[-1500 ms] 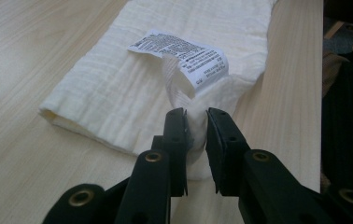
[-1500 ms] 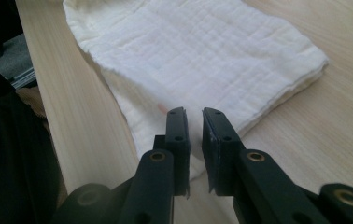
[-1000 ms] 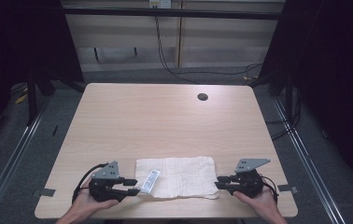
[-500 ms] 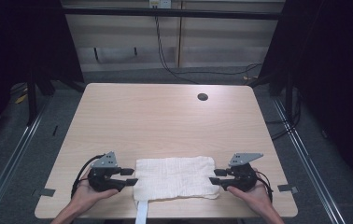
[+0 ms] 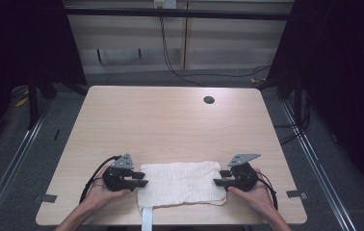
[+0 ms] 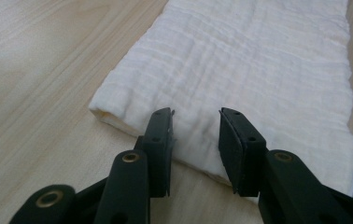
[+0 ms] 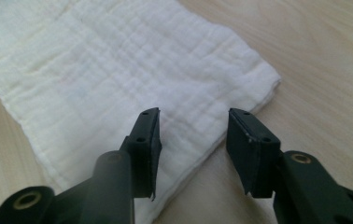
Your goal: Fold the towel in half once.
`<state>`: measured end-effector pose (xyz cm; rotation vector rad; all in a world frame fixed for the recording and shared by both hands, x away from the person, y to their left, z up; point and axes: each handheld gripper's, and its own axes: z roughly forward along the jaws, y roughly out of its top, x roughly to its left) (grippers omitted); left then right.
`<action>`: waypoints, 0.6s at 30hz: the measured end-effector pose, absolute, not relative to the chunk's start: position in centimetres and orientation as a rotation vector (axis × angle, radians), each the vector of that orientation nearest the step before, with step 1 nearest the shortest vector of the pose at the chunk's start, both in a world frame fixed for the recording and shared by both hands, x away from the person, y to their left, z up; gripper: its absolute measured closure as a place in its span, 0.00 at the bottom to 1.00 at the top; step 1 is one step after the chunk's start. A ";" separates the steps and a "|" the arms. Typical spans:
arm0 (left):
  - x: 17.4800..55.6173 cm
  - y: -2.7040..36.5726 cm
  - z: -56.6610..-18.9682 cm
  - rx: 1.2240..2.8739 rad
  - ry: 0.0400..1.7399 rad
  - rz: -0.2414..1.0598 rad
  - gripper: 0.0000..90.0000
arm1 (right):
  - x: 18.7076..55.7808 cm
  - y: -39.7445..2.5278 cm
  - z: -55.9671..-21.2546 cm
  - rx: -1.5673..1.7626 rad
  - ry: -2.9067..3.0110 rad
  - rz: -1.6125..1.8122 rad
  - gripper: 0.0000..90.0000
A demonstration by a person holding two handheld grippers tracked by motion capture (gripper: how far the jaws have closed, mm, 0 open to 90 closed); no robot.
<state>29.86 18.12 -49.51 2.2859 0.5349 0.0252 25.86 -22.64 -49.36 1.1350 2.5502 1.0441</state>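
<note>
A white folded cloth [image 5: 180, 183] lies flat near the table's front edge, its long side running left to right. A narrow white strip [image 5: 146, 219] hangs from its front left corner over the table edge. My left gripper [image 5: 141, 179] is at the cloth's left end, open. In the left gripper view the cloth [image 6: 240, 60] has its folded edge just under the tips of the left gripper [image 6: 195, 121]. My right gripper [image 5: 217, 178] is at the right end, open. In the right gripper view the right gripper [image 7: 193, 123] hovers over a corner of the cloth [image 7: 118, 60]. Neither holds anything.
The wooden table [image 5: 170, 125] has a small dark round hole [image 5: 209, 100] near its far edge. Grey tape marks [image 5: 47, 197] sit at the front corners. Metal rails and cables run on the floor to both sides.
The white strip that lay on the cloth's left end has dropped over the front edge. Both grippers have shifted slightly inward to the cloth's ends.
</note>
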 end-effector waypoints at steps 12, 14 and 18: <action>29.8 16.0 -49.6 2.298 0.514 0.071 0.93 | 25.6 -24.1 -49.3 1.136 2.546 1.008 0.96; 29.8 15.3 -49.6 2.307 0.495 0.062 0.94 | 25.5 -24.7 -49.2 1.157 2.537 1.006 0.96; 30.2 13.8 -49.8 2.277 0.508 0.015 0.94 | 25.3 -25.8 -49.2 1.185 2.514 0.999 0.96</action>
